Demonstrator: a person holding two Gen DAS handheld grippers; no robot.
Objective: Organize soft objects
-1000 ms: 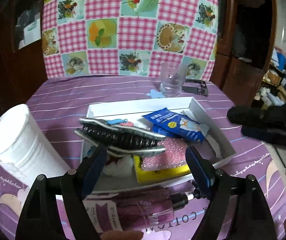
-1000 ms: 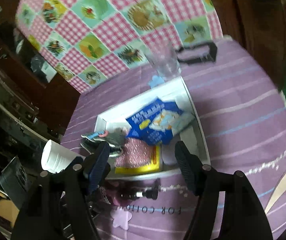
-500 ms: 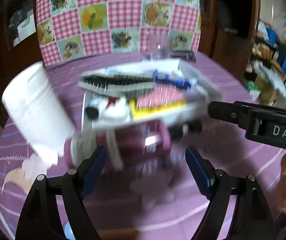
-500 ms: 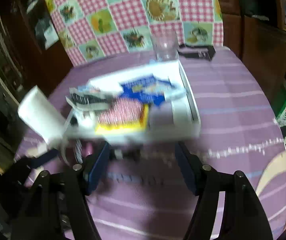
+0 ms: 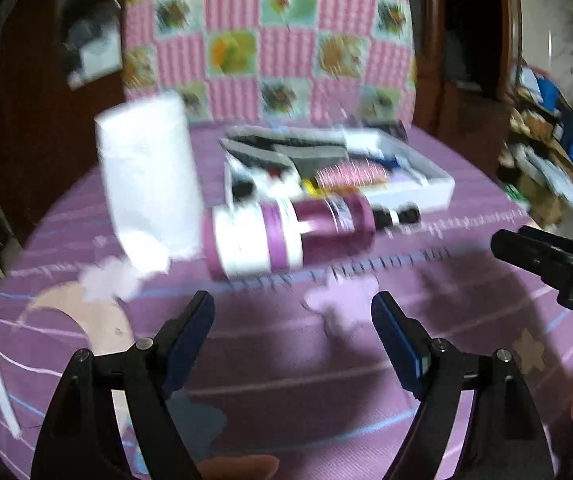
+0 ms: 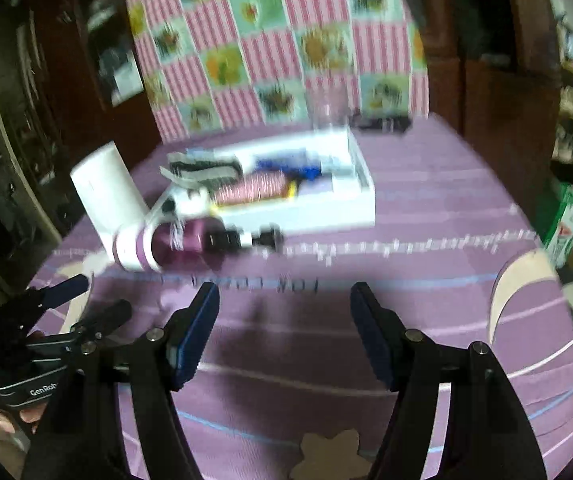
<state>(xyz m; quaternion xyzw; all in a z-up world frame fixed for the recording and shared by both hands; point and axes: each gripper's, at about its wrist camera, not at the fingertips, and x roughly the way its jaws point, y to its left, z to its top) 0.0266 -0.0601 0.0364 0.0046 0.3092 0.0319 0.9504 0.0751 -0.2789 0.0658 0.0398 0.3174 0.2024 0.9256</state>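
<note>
Jaws of the left gripper (image 5: 292, 312) and right gripper (image 6: 284, 302) stand wide, empty, above the purple patterned tablecloth (image 5: 286, 360); beyond lies a purple-and-white bottle (image 5: 282, 236) on its side, beside a white paper roll (image 5: 148, 180); behind it, the white shallow box (image 6: 326, 208) holds blurred soft items, a pink sponge (image 6: 258, 190) among them.

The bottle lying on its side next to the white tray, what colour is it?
The bottle is purple with white bands and a black nozzle, clearest in the left wrist view.
</note>
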